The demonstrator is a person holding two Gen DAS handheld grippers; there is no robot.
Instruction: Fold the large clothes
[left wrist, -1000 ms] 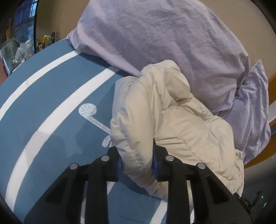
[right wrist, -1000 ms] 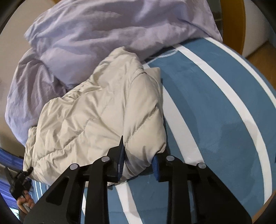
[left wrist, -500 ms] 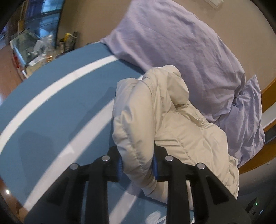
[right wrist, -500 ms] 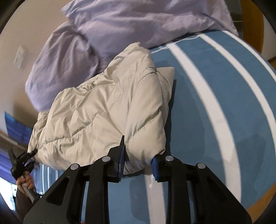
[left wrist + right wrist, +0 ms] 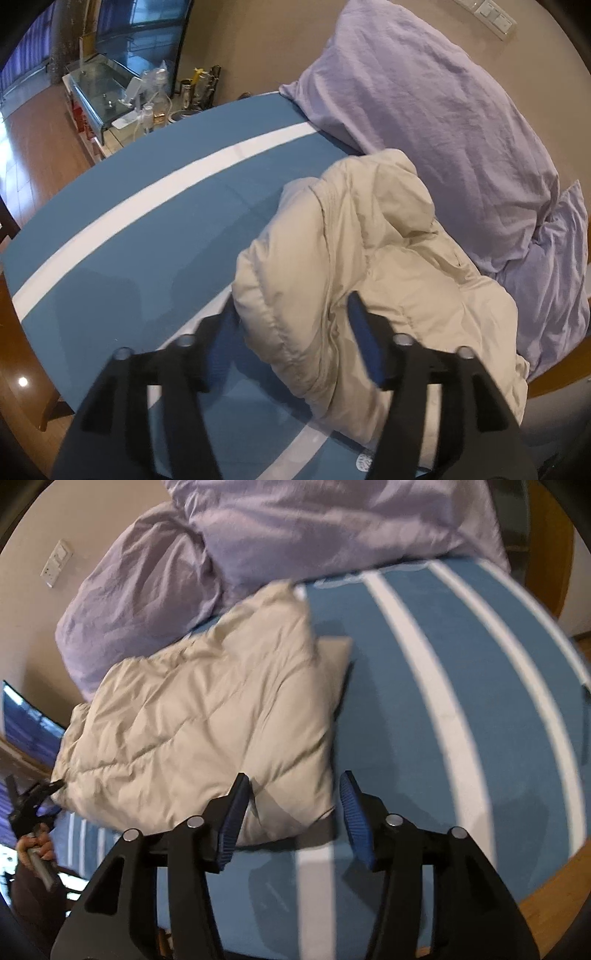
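A beige puffer jacket (image 5: 373,258), folded into a thick bundle, lies on the blue bed cover with white stripes (image 5: 155,221), close to the pillows. My left gripper (image 5: 291,332) is at the jacket's near edge. Its jaws are opening, and a puffy fold still sits between the blue pads without being pressed. In the right wrist view the jacket (image 5: 207,716) rests flat, and my right gripper (image 5: 293,812) is opening over its near corner, pads clear of the fabric. The left gripper (image 5: 33,805) shows at the jacket's far left end, held by a hand (image 5: 35,849).
Two lilac pillows (image 5: 424,110) lean against the beige wall behind the jacket, and they show again as pillows (image 5: 295,528) in the right wrist view. A glass cabinet with bottles (image 5: 122,92) stands past the bed's far edge. Wooden floor (image 5: 33,147) surrounds the bed.
Both grippers were shut on the jacket's edge; now both have spread their jaws and released it. The jacket has settled onto the bed cover beside the pillows.
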